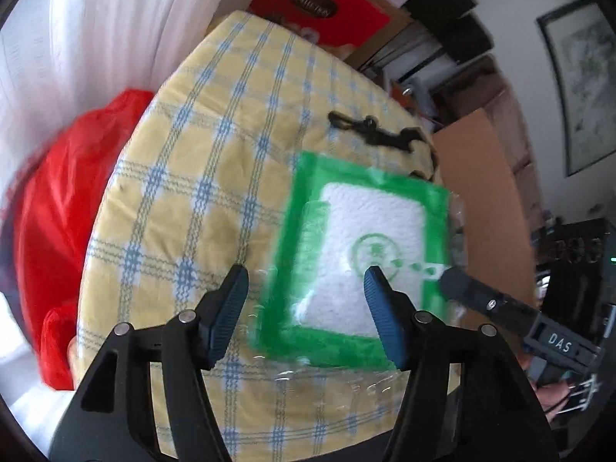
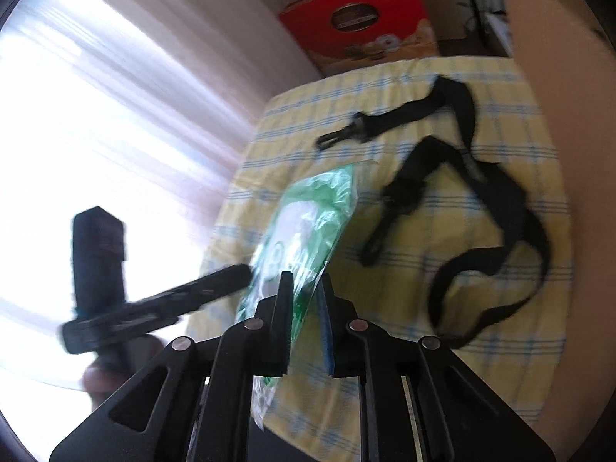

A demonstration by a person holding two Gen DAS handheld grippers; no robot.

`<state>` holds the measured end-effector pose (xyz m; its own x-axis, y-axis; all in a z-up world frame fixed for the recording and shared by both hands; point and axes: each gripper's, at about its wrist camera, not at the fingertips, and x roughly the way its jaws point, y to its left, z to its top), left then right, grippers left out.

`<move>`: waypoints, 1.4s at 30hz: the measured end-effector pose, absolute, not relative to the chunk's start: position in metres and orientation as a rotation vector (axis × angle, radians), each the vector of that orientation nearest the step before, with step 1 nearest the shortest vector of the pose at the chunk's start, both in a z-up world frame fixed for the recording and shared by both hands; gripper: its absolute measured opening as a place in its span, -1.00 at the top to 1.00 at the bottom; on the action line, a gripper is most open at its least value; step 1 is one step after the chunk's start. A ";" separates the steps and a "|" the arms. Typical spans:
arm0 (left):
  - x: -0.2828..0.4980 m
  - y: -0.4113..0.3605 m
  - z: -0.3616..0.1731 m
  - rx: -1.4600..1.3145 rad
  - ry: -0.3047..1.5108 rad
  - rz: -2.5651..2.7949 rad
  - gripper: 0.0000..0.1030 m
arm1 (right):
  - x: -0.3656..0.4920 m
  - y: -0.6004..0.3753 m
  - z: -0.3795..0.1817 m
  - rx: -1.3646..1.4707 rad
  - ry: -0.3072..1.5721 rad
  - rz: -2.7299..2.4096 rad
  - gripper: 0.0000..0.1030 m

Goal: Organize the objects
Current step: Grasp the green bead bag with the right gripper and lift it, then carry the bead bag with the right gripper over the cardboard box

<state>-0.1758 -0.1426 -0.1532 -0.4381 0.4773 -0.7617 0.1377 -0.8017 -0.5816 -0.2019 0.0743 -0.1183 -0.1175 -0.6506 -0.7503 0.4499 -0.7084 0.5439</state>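
A green-and-white packet in clear plastic wrap point(image 1: 365, 254) hangs lifted over a yellow-and-blue checked cloth point(image 1: 200, 177). My right gripper point(image 2: 306, 288) is shut on the packet point(image 2: 308, 211) and holds it by its plastic edge; it shows in the left wrist view point(image 1: 446, 275) at the packet's right edge. My left gripper point(image 1: 306, 283) is open and empty, its fingers spread in front of the packet's lower part. It shows in the right wrist view point(image 2: 240, 271), touching or close to the packet's left side. A black strap with a clip point(image 2: 458, 200) lies on the cloth beyond the packet.
A red bag point(image 1: 57, 215) sits left of the clothed surface, by white curtains point(image 1: 96, 38). A red box point(image 2: 358, 11) stands behind the cloth's far edge. A cardboard panel point(image 1: 481, 200) and cluttered shelves point(image 1: 435, 50) are at the right.
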 end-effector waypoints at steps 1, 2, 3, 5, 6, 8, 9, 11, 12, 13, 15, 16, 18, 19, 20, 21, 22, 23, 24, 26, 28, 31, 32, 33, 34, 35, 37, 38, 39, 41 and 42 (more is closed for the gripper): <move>-0.175 -0.143 -0.154 -1.525 -0.878 2.332 -0.13 | -0.201 0.072 -0.119 1.413 -0.241 -1.887 0.64; -0.174 -0.143 -0.155 -1.526 -0.871 2.327 -0.13 | -0.200 0.067 -0.121 1.413 -0.240 -1.883 0.59; -0.174 -0.142 -0.154 -1.527 -0.855 2.327 -0.13 | -0.200 0.063 -0.124 1.414 -0.227 -1.891 0.58; -0.172 -0.139 -0.153 -1.529 -0.828 2.335 -0.12 | -0.199 0.058 -0.130 1.426 -0.228 -1.897 0.54; -0.172 -0.137 -0.153 -1.528 -0.811 2.341 -0.12 | -0.200 0.057 -0.134 1.429 -0.247 -1.890 0.53; -0.172 -0.134 -0.152 -1.526 -0.781 2.353 -0.12 | -0.204 0.055 -0.142 1.442 -0.274 -1.888 0.53; -0.171 -0.133 -0.151 -1.526 -0.771 2.356 -0.12 | -0.205 0.053 -0.149 1.463 -0.277 -1.880 0.53; -0.171 -0.132 -0.151 -1.528 -0.763 2.359 -0.12 | -0.206 0.049 -0.161 1.516 -0.274 -1.855 0.55; -0.171 -0.131 -0.150 -1.529 -0.755 2.362 -0.12 | -0.205 0.049 -0.163 1.514 -0.284 -1.856 0.56; -0.171 -0.130 -0.150 -1.529 -0.746 2.362 -0.12 | -0.204 0.049 -0.162 1.501 -0.286 -1.869 0.62; -0.171 -0.128 -0.149 -1.531 -0.728 2.360 -0.12 | -0.202 0.048 -0.157 1.487 -0.287 -1.871 0.68; -0.172 -0.127 -0.149 -1.532 -0.727 2.356 -0.12 | -0.201 0.048 -0.154 1.473 -0.296 -1.870 0.71; -0.172 -0.129 -0.150 -1.527 -0.767 2.328 -0.12 | -0.200 0.050 -0.143 1.441 -0.329 -1.860 0.78; -0.171 -0.131 -0.151 -1.508 -0.824 2.296 -0.10 | -0.201 0.052 -0.138 1.431 -0.344 -1.857 0.81; -0.172 -0.133 -0.151 -1.496 -0.866 2.269 -0.08 | -0.202 0.053 -0.132 1.424 -0.349 -1.862 0.82; -0.172 -0.135 -0.151 -1.484 -0.906 2.247 -0.08 | -0.203 0.055 -0.128 1.421 -0.358 -1.858 0.83; -0.171 -0.137 -0.151 -1.468 -0.940 2.236 -0.08 | -0.204 0.057 -0.125 1.419 -0.373 -1.849 0.84; -0.170 -0.139 -0.149 -1.451 -0.964 2.238 -0.09 | -0.206 0.058 -0.122 1.420 -0.388 -1.836 0.85; -0.170 -0.141 -0.148 -1.440 -0.983 2.240 -0.13 | -0.207 0.061 -0.118 1.424 -0.408 -1.819 0.85; -0.170 -0.145 -0.149 -1.415 -1.046 2.221 -0.23 | -0.208 0.065 -0.112 1.420 -0.421 -1.804 0.85; -0.171 -0.146 -0.153 -1.400 -1.110 2.173 -0.37 | -0.206 0.067 -0.109 1.419 -0.426 -1.798 0.85; -0.170 -0.141 -0.165 -1.387 -1.201 2.058 -0.41 | -0.205 0.073 -0.107 1.440 -0.455 -1.787 0.85; -0.169 -0.139 -0.169 -1.382 -1.224 2.024 -0.42 | -0.207 0.076 -0.109 1.447 -0.472 -1.782 0.85; -0.167 -0.138 -0.172 -1.380 -1.243 1.999 -0.44 | -0.209 0.078 -0.111 1.459 -0.501 -1.769 0.85; -0.166 -0.137 -0.174 -1.377 -1.254 1.987 -0.46 | -0.211 0.081 -0.113 1.471 -0.538 -1.752 0.85; -0.163 -0.137 -0.175 -1.371 -1.266 1.977 -0.48 | -0.209 0.092 -0.112 1.474 -0.558 -1.740 0.85; -0.161 -0.137 -0.174 -1.361 -1.279 1.974 -0.50 | -0.209 0.099 -0.110 1.473 -0.602 -1.718 0.85; -0.161 -0.139 -0.173 -1.355 -1.290 1.970 -0.51 | -0.209 0.099 -0.110 1.470 -0.611 -1.716 0.85; -0.161 -0.141 -0.173 -1.348 -1.299 1.968 -0.52 | -0.209 0.101 -0.105 1.462 -0.618 -1.714 0.85; -0.162 -0.143 -0.169 -1.317 -1.313 1.964 -0.56 | -0.207 0.101 -0.095 1.445 -0.619 -1.716 0.85; -0.162 -0.143 -0.167 -1.299 -1.322 1.958 -0.56 | -0.207 0.100 -0.091 1.437 -0.620 -1.713 0.85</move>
